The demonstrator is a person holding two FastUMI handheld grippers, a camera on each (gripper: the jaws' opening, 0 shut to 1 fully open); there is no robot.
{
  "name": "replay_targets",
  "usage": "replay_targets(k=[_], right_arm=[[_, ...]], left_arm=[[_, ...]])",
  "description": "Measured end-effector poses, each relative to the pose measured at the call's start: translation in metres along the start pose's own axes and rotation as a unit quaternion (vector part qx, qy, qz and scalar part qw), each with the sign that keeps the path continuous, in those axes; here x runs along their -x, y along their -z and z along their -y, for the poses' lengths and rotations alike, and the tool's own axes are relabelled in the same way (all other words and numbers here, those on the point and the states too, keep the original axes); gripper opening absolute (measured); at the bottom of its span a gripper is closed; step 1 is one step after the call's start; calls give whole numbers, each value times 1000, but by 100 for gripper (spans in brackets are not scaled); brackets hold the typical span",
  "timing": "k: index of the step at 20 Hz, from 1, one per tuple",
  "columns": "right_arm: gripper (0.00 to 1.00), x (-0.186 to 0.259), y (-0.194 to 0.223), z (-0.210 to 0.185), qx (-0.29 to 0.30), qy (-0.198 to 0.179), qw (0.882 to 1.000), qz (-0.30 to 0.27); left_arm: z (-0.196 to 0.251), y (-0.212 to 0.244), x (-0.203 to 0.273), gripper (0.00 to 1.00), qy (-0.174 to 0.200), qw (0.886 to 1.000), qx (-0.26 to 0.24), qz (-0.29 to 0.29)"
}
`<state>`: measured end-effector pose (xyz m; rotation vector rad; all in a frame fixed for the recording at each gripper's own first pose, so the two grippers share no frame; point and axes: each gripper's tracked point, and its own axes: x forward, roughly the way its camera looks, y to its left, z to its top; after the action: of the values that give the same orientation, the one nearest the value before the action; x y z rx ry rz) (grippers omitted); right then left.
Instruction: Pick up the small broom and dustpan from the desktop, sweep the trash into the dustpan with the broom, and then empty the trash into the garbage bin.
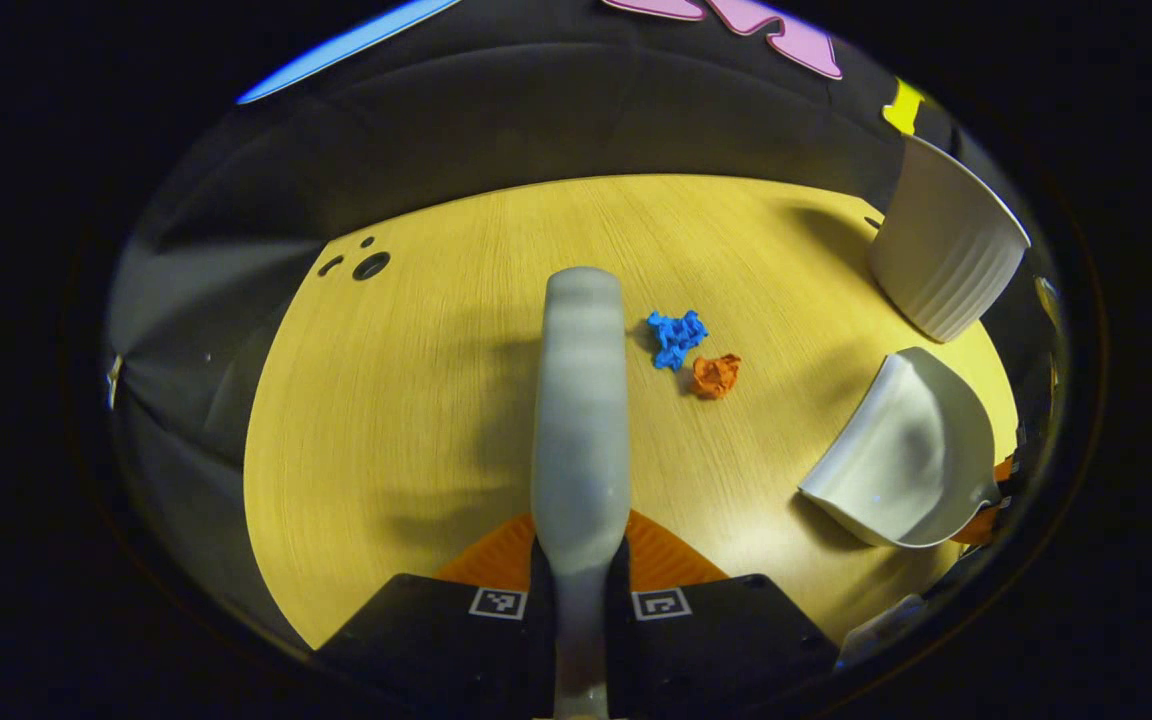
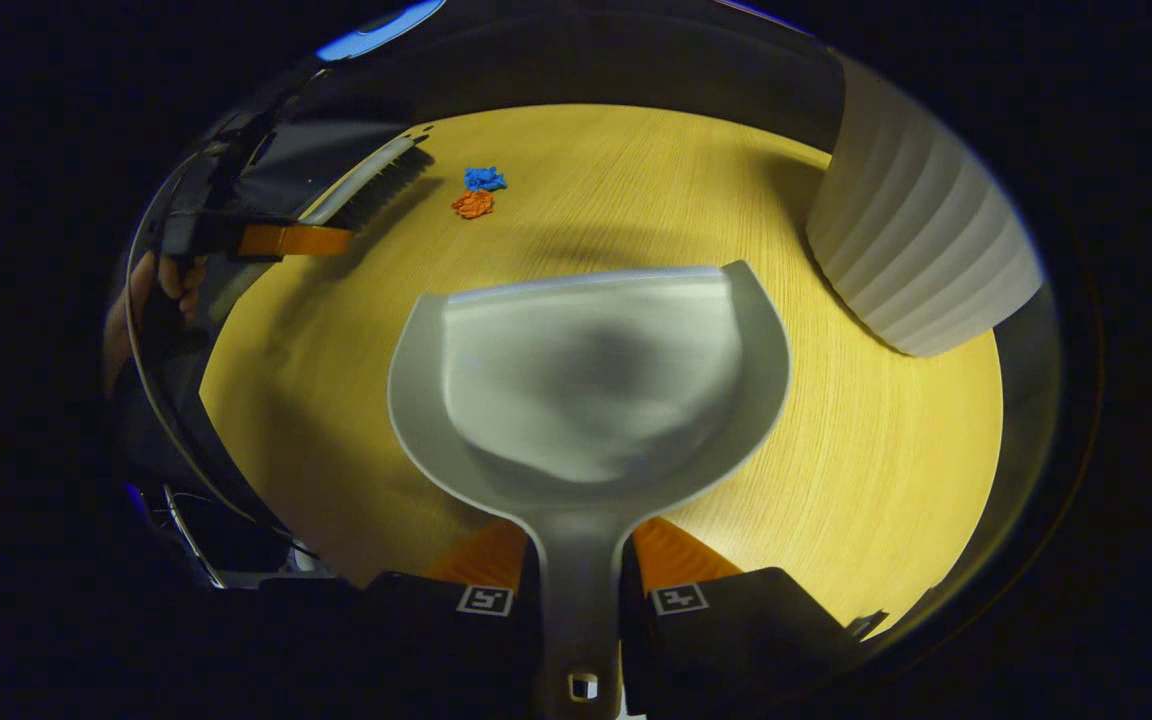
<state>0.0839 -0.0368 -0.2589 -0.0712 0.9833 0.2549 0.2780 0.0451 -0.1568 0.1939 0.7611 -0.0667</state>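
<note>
The broom (image 1: pixel 581 400) handle is clamped between the left gripper's (image 1: pixel 581 580) fingers; the dustpan (image 2: pixel 586 380) handle is clamped in the right gripper (image 2: pixel 581 575). Blue scrap (image 1: pixel 676 337) and orange scrap (image 1: pixel 715 374) lie touching mid-worktop (image 1: pixel 416 400), well apart from the dustpan. A hard stroke could scatter them past its lip. The bristles (image 2: pixel 386 180) are seen in the right gripper view, the bin's (image 1: pixel 946 250) open rim in the left gripper view.

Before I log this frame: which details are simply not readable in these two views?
- Broom bristles: left gripper view, hidden beneath the broom's own back.
- Garbage bin inside: right gripper view shows its ribbed wall; top cut off by the edge.
- Dustpan handle: left gripper view, cut off at the edge.
- Blue and orange scraps: right gripper view, too small to identify.
</note>
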Motion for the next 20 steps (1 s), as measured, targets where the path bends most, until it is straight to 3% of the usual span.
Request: replay_targets(k=[4,5,6,8,11,14,15,17,20], right_arm=[[39,-1,-2,7,13,-9,1000,-4],[30,0,-4,8,16,-10,1000,0],[35,0,-4,8,20,-15,1000,1],[35,-1,1,10,33,-22,999,-3],[35,-2,1,13,50,-26,998,-4],[35,-5,0,16,61,-29,998,-1],[30,-3,-1,15,69,-30,997,-1],[35,-4,3,14,86,-34,996,-6],[30,-4,4,13,104,-36,994,-7]], left_arm=[[-7,-28,-30,24,-5,998,-54,-16],[-9,-34,-36,24,-7,997,-76,-18],[-10,-39,-42,24,-11,995,-101,-20],[-7,-43,-49,24,-3,990,-135,-30],[14,-45,-55,24,28,982,-184,-36],[36,-47,-56,22,60,963,-261,-36],[44,-46,-54,24,72,957,-279,-40],[67,-40,-48,25,107,950,-290,-49],[96,-17,-36,25,151,943,-289,-72]])
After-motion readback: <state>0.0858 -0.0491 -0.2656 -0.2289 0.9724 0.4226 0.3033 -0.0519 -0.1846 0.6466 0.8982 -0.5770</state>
